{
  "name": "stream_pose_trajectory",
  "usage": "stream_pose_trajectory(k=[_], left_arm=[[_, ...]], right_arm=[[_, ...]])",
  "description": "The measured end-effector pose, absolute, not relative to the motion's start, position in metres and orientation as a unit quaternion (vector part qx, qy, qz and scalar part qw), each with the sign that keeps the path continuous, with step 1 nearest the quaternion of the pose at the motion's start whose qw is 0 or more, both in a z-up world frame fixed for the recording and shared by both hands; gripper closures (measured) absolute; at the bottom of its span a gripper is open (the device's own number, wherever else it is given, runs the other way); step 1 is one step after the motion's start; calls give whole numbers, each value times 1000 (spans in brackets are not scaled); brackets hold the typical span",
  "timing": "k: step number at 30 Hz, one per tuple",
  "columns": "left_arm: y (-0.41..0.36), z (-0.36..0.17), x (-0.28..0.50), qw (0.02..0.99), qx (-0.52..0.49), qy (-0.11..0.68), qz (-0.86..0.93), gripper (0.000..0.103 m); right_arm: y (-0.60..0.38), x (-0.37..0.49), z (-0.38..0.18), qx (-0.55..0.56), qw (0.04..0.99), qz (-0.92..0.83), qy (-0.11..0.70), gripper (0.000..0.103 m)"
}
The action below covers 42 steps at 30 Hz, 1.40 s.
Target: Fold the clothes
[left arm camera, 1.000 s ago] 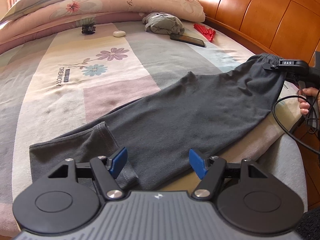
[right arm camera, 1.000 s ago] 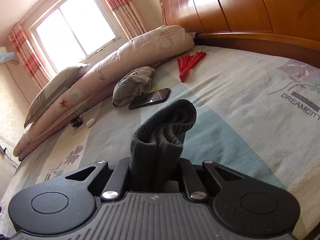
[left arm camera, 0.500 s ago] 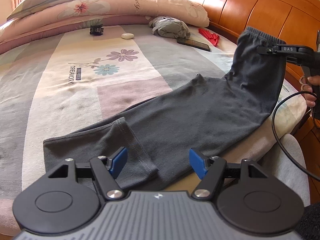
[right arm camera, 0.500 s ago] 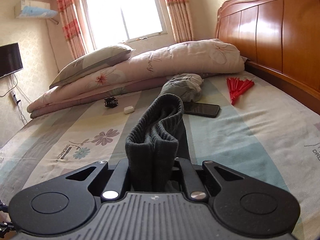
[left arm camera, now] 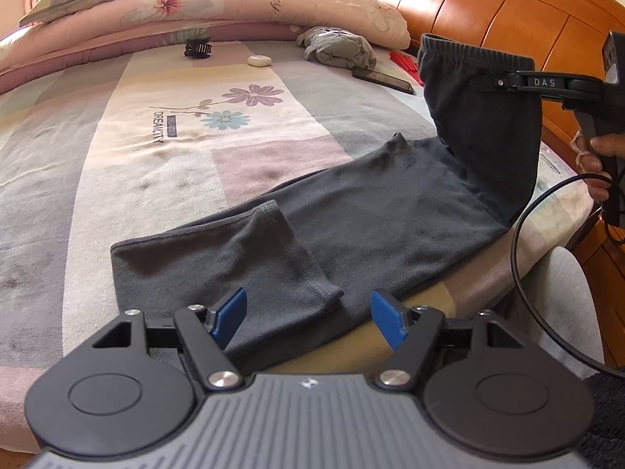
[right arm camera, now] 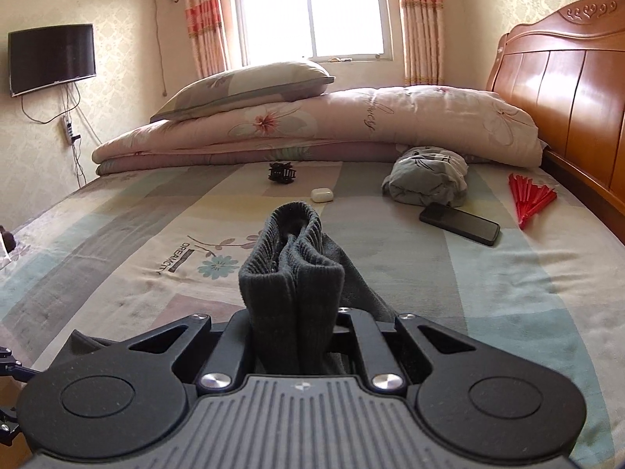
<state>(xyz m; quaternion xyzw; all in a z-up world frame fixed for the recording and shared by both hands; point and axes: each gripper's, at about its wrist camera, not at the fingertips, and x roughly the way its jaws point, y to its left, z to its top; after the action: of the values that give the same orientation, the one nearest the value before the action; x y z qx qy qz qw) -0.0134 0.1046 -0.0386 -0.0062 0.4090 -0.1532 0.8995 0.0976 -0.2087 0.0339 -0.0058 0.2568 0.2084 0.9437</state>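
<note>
The bed (left arm camera: pixel 117 136) carries a patchwork floral sheet, with a wooden headboard (right arm camera: pixel 566 78) along one side. A folded quilt (right arm camera: pixel 351 125) and a pillow (right arm camera: pixel 250 82) lie stacked at the far edge, below the window. The dark grey trousers (left arm camera: pixel 371 211) lie lengthwise along the near edge of the bed, leg cuffs toward the left tool; the waistband end is lifted clear of the sheet. The right tool (left arm camera: pixel 484 80) is clamped on that ribbed waistband (its pads hidden by the bunched fabric). The left tool (left arm camera: pixel 308 312) stands wide, blue pads (left arm camera: pixel 230 312) apart, just above the folded-over cuff, gripping nothing. A bundled grey garment (right arm camera: pixel 427 176) sits near the quilt, a black phone (right arm camera: pixel 459 223) touching it, a red fan (right arm camera: pixel 531 197) beside. Smallest: a black hair clip (right arm camera: pixel 282 173) and a white earbud case (right arm camera: pixel 322 195).
</note>
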Motion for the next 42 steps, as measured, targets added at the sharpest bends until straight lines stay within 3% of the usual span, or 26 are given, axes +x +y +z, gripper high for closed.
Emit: stream_pose_trajectory(k=[11, 42], left_arm=[[113, -39, -19, 900, -9, 407, -154, 31], [131, -36, -34, 904, -14, 403, -142, 28]], right_arm=[[-148, 82, 37, -71, 931, 253, 253, 92], [-65, 61, 41, -127, 899, 331, 258, 92]])
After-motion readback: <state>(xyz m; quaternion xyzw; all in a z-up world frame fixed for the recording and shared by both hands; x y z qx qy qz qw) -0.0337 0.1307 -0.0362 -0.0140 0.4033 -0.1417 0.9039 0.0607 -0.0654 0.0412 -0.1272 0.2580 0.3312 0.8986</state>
